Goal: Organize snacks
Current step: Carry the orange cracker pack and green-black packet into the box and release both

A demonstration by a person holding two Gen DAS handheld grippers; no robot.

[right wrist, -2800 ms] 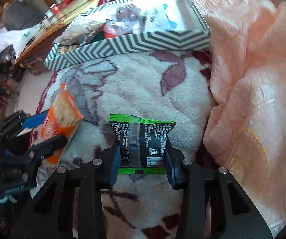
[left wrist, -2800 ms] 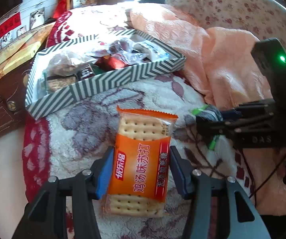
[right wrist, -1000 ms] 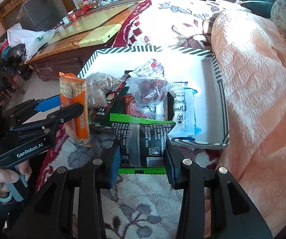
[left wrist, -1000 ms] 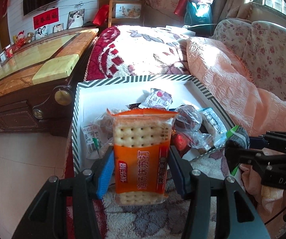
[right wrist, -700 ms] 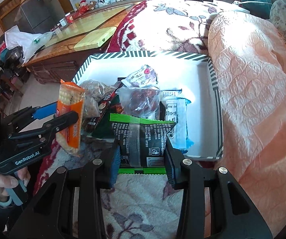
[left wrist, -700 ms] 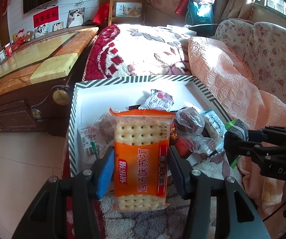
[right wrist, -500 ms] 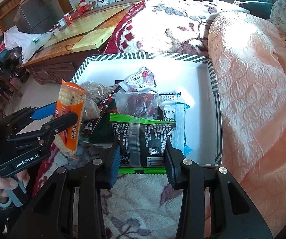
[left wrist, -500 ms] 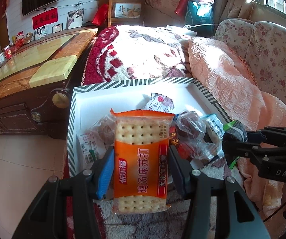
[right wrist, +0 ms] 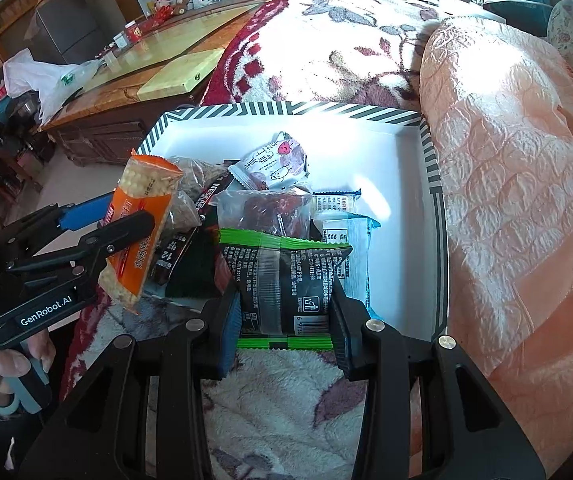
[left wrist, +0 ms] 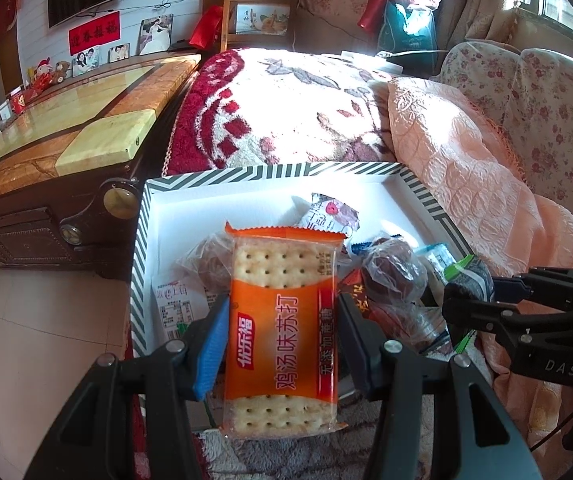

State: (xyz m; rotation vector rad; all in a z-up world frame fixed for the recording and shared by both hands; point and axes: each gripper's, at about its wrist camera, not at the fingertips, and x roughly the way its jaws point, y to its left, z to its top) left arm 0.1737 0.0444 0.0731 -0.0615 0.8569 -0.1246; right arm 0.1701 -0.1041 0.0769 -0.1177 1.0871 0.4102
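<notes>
My left gripper clamps the soda cracker pack, long axis forward; my right gripper clamps the black-green pouch. Both hover over the striped box's near edge.

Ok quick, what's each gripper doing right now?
Left gripper: shut on the orange cracker pack.
Right gripper: shut on the black and green snack packet.
</notes>
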